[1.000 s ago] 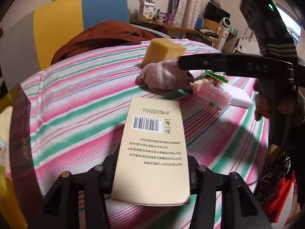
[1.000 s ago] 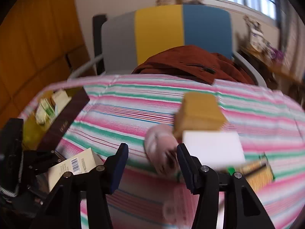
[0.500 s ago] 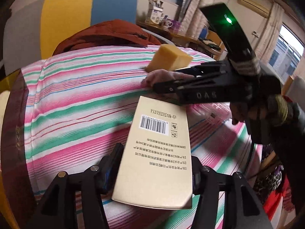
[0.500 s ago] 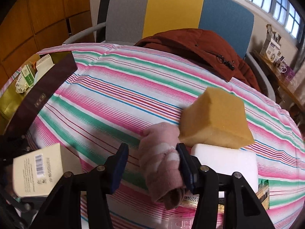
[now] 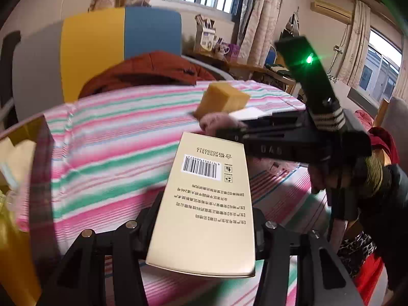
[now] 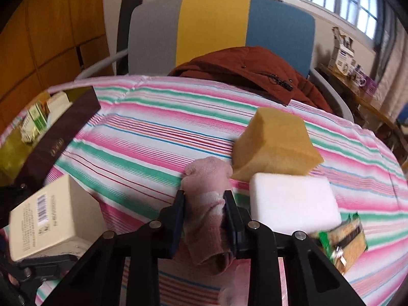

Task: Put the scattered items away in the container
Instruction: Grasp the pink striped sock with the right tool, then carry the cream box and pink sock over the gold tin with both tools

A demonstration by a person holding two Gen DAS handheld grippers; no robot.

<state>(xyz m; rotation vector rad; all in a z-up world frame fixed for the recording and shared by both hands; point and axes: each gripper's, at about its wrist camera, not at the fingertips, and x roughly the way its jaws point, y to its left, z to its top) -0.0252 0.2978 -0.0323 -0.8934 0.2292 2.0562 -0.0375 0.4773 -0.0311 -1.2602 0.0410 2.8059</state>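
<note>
Sock between right tool pads

Cream box: I see a barcode, upside down to my left camera, with digits beneath too small to read.
Same box, top line: a code ending "20250315", inverted.
Same box, body: rows of Chinese print, illegible to me.
Right tongs' side: "DAS", faint, as best I can read.
Dark container wall: gold mark, unreadable.
</note>
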